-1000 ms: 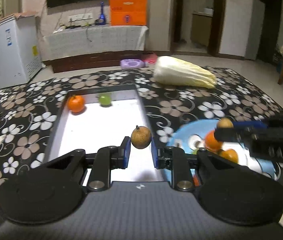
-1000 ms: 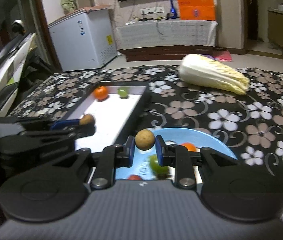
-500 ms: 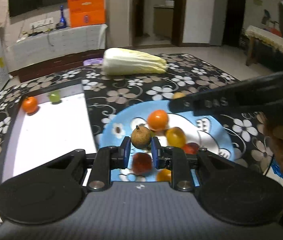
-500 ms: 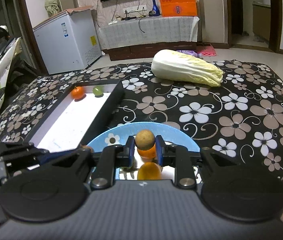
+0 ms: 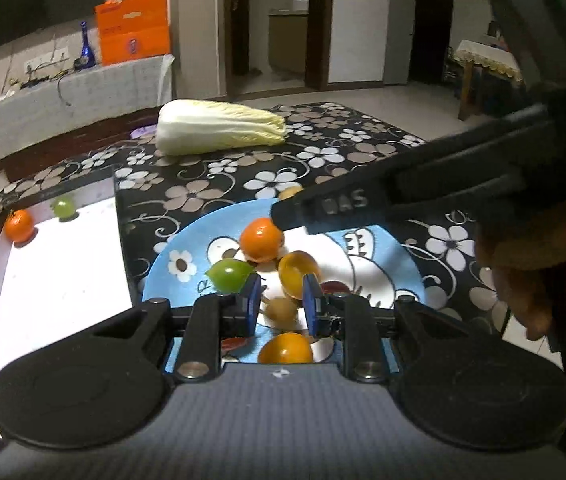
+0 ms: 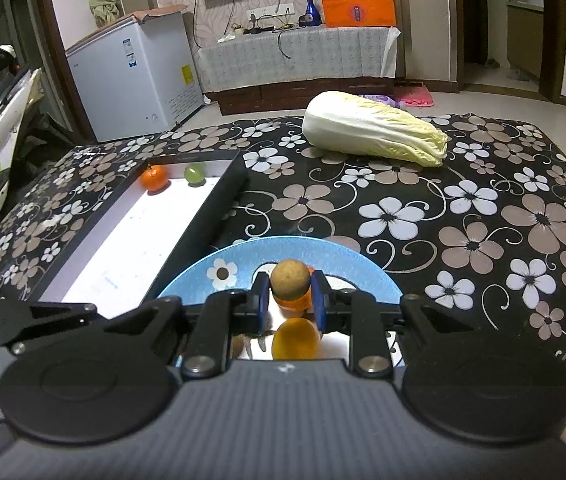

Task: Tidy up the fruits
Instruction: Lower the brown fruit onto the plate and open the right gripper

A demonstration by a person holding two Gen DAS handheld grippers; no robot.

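Right gripper (image 6: 291, 303) is closed on a round brown fruit (image 6: 289, 279), pinched between its blue pads (image 6: 262, 299) above the blue plate (image 6: 347, 256). Beneath the held fruit lie an orange fruit (image 6: 293, 305) and a yellow-orange fruit (image 6: 296, 339) on the plate. To the left, touching the plate's edge, sits a black-rimmed white tray (image 6: 219, 216); a small orange (image 6: 154, 178) and a green fruit (image 6: 194, 174) rest at its far end, just apart. A napa cabbage (image 6: 375, 129) lies well beyond on the floral-covered counter (image 6: 483, 208).
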